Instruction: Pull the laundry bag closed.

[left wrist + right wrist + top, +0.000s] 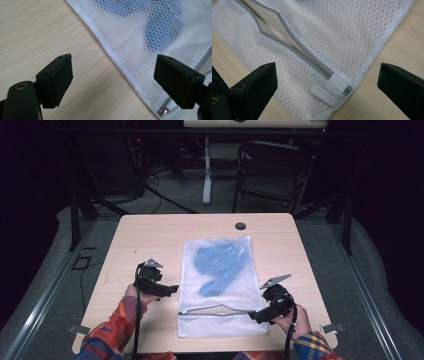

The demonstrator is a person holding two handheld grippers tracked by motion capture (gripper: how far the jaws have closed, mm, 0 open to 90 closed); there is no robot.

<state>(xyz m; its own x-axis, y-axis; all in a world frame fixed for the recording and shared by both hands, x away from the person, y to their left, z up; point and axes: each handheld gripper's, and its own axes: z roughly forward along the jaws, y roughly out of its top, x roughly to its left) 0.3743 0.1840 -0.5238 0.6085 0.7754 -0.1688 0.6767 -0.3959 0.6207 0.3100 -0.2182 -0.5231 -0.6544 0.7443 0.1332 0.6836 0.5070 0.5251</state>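
The left gripper (167,289) sits left of centre in the lower half of the high view, held in the person's left hand (134,295), its jaws standing wide with nothing between them. In the left gripper view those two black jaws rise from the bottom corners, far apart, over bare wood and the left hem of the mesh laundry bag (160,37).

The right gripper (256,315) is at the lower right of the high view, in the right hand (295,320), pointing towards the near right corner of the bag. Its jaws are also spread wide and grip nothing. In the right gripper view they frame the bag's corner, where the zipper (294,47) ends at a small white fabric tab (338,83), with a white loop (324,96) lying just beside it. The zipper gapes open in a narrow slit towards the upper left of that frame.

The mesh laundry bag (220,285) lies flat in the middle of the light wooden table (150,235), running from the centre down to near the bottom edge. A blue garment (220,265) shows through the mesh in its upper half. In the high view the zipper line crosses the bag's lower part from left to right. A metal zipper pull (163,111) shows at the bottom right of the left gripper view, at the bag's left edge.

Both sleeves are plaid, entering from the bottom of the high view.
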